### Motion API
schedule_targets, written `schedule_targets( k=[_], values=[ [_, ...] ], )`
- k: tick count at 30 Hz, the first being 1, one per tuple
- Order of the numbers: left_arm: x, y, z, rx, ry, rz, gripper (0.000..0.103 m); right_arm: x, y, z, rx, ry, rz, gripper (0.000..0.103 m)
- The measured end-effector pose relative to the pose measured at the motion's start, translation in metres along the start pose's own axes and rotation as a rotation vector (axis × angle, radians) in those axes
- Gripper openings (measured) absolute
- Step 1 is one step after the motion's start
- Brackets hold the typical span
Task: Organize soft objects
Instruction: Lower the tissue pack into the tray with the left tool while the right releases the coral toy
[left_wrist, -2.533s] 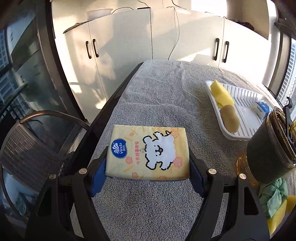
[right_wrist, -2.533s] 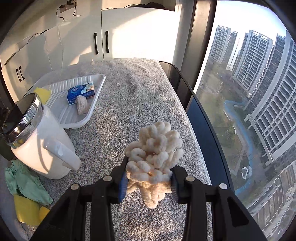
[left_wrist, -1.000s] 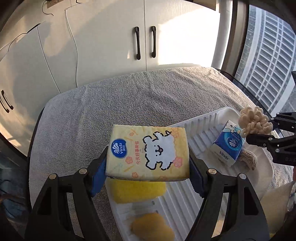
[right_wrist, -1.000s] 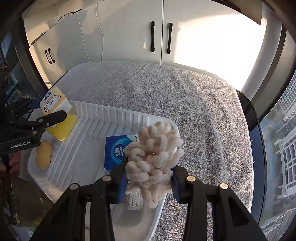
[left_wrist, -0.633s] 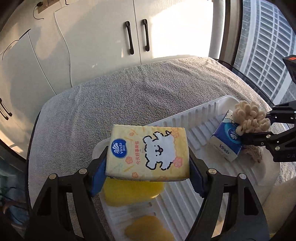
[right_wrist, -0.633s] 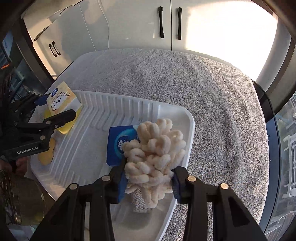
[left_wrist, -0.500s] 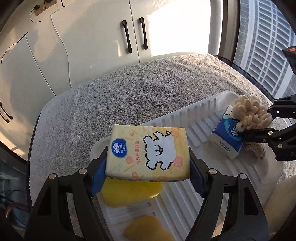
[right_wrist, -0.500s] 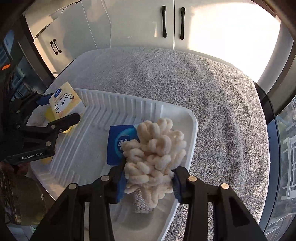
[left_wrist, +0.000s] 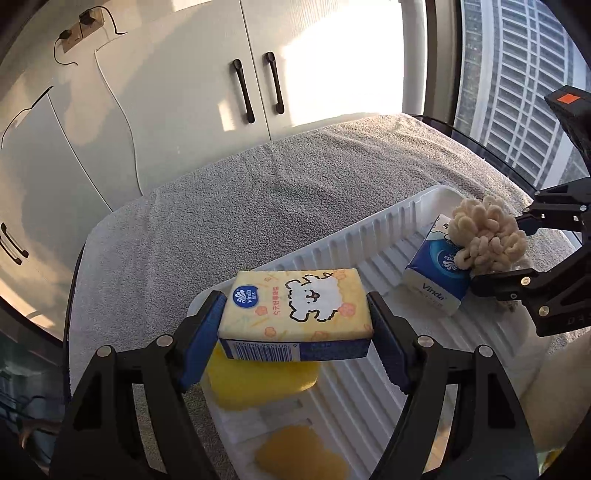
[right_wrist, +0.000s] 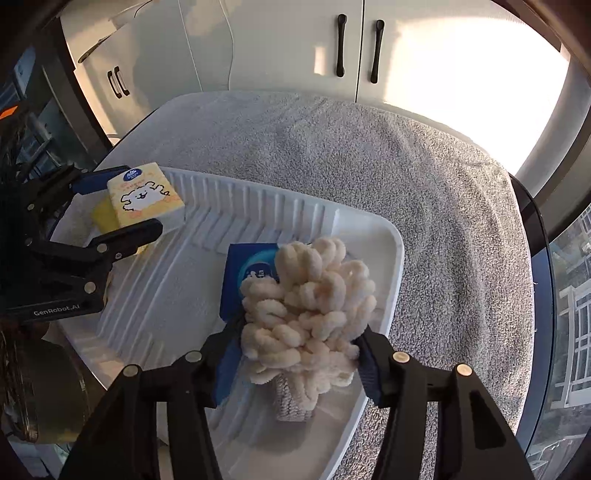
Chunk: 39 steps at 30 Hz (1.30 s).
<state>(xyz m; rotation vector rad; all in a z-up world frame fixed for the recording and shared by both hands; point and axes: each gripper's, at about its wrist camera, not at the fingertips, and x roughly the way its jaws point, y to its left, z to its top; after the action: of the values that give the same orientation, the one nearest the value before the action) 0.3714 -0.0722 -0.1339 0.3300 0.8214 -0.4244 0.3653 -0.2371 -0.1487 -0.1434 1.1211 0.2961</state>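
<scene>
Left wrist view: left gripper (left_wrist: 295, 325) clamping the yellow tissue pack (left_wrist: 295, 308) over the tray's (left_wrist: 369, 229) near-left end, now tipped, barcode showing.

Right wrist view: right gripper (right_wrist: 295, 354) fingers spreading, releasing the cream yarn bundle (right_wrist: 310, 310) onto the tray's right end beside the blue tissue pack (right_wrist: 245, 269).

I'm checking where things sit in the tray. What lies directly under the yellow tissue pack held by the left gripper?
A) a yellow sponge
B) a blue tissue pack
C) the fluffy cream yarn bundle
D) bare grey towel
A: in the left wrist view the yellow tissue pack sits between the left gripper pads with a yellow sponge showing just beneath it in the white tray.
</scene>
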Motion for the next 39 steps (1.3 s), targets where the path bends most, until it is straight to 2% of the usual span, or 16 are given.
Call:
schedule_targets(
  k=[4,8,14,22,26,29,36,39],
  values=[
    [-0.010,0.007,0.003,-0.022,-0.017,-0.046,0.074,-0.004,0.005,-0.001,-0.025,-0.003,-0.004,0.066],
    [-0.021,0.010,0.004,-0.041,-0.039,-0.050,0.074,-0.015,0.013,-0.002,-0.057,-0.027,0.007,0.077],
    [-0.034,0.013,0.003,-0.048,-0.051,-0.039,0.074,-0.028,0.028,-0.004,-0.104,-0.049,-0.028,0.078],
    [-0.060,0.016,-0.006,-0.052,-0.103,0.060,0.074,-0.051,0.036,-0.006,-0.118,-0.125,-0.120,0.079],
    [-0.072,0.022,-0.015,-0.083,-0.122,0.115,0.074,-0.061,0.026,-0.007,-0.061,-0.137,-0.115,0.079],
    [-0.079,0.030,-0.021,-0.110,-0.118,0.126,0.074,-0.066,0.016,-0.012,-0.026,-0.141,-0.124,0.079],
    [-0.097,0.041,-0.042,-0.148,-0.122,0.181,0.074,-0.075,-0.009,-0.036,0.055,-0.127,-0.175,0.079],
    [-0.102,0.045,-0.051,-0.165,-0.124,0.202,0.074,-0.082,-0.024,-0.049,0.115,-0.131,-0.171,0.079]
  ],
)
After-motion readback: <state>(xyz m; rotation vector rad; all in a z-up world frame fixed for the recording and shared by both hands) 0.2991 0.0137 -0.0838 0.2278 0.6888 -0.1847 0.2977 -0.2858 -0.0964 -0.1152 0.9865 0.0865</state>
